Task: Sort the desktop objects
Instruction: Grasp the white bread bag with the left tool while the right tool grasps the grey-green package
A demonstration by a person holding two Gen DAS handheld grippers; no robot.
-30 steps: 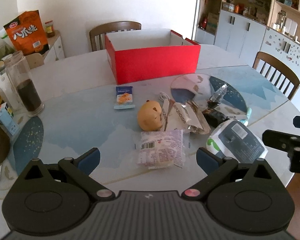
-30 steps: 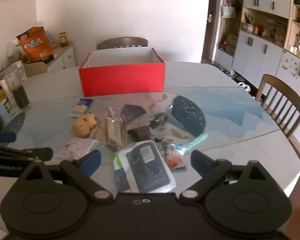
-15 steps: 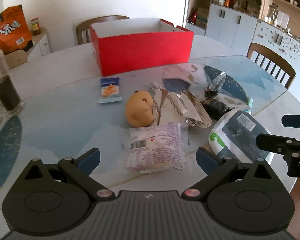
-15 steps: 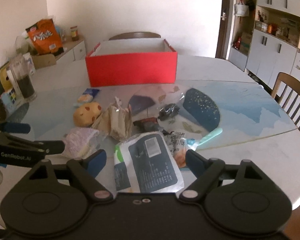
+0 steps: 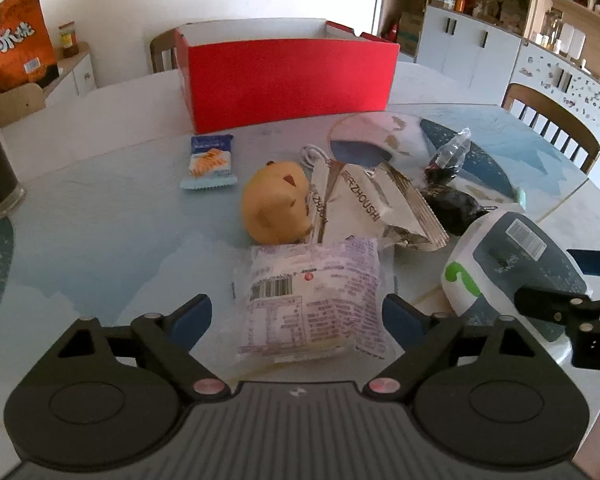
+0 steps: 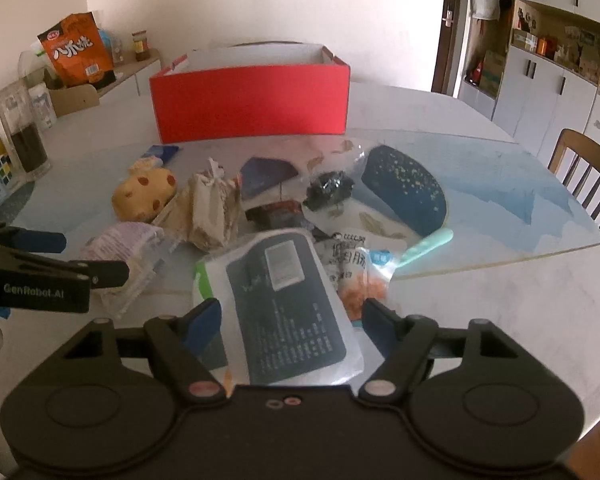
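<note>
My left tool [image 5: 296,318] hangs low over the purple packet [image 5: 310,300], jaws wide but closing, packet between them, pads not pressing. My right tool [image 6: 292,318] straddles the grey pouch [image 6: 288,304], jaws also closing, no contact yet that I can see. Both lie in the clutter on the surface [image 5: 100,208], near the yellow toy [image 5: 276,208]. Red box [image 5: 288,84] stands behind.
</note>
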